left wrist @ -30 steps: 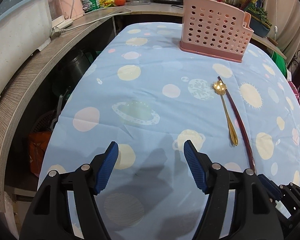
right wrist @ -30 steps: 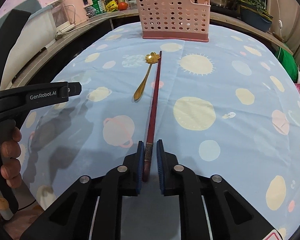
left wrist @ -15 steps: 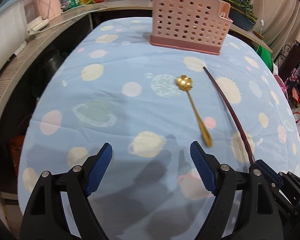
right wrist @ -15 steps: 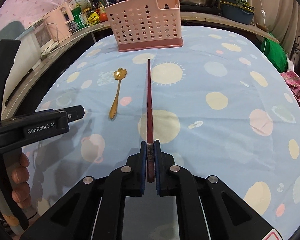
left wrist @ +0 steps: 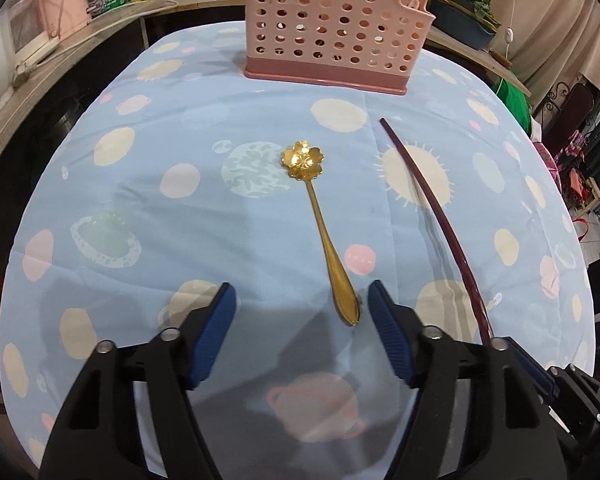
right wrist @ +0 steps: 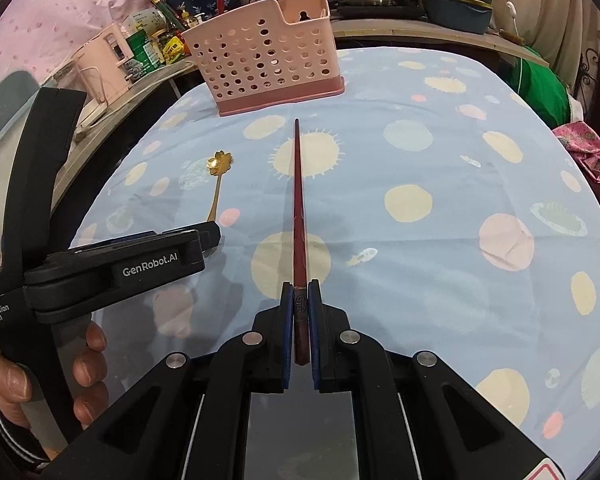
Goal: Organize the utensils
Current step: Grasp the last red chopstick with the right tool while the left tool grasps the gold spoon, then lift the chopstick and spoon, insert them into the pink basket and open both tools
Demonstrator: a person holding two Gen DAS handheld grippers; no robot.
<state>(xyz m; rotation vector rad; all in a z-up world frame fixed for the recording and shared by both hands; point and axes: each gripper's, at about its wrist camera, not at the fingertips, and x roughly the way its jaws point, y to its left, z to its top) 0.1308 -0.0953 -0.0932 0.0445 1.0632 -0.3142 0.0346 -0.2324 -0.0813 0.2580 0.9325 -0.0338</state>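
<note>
Presently, two utensils remain outside the holder.

Item one: a long dark red lacquered chopstick (right wrist: 299, 208), pinched at its thick end between the pressed-together blue pads of the right gripper (right wrist: 300, 304). Its thin tip points toward the holder; the shadow beneath suggests it is off the cloth, though how far cannot be told. Risk: the grip sits at the very end of a long, slim stick, so it may pivot or slip in the pads, and the tip could catch in a perforation or strike the wall instead of dropping in.

Item two: a gold metal spoon with a flower-shaped bowl (left wrist: 322, 224), flat on the light blue planet-print tablecloth (left wrist: 148, 208), handle end just inside the inner pad of the left gripper (left wrist: 300, 300). Those jaws are closing, the pads not yet pressing on it. Risk: the handle lies far off-centre (nearly against one pad), so closing may push it sideways or pinch cloth along with it.

Container: a pink perforated plastic utensil holder (right wrist: 266, 60) on a darker pink base, upright at the far end of the table, well apart from both utensils. In the right wrist view a small dark object shows in the lower compartment; the rest of the interior is hidden.
</note>
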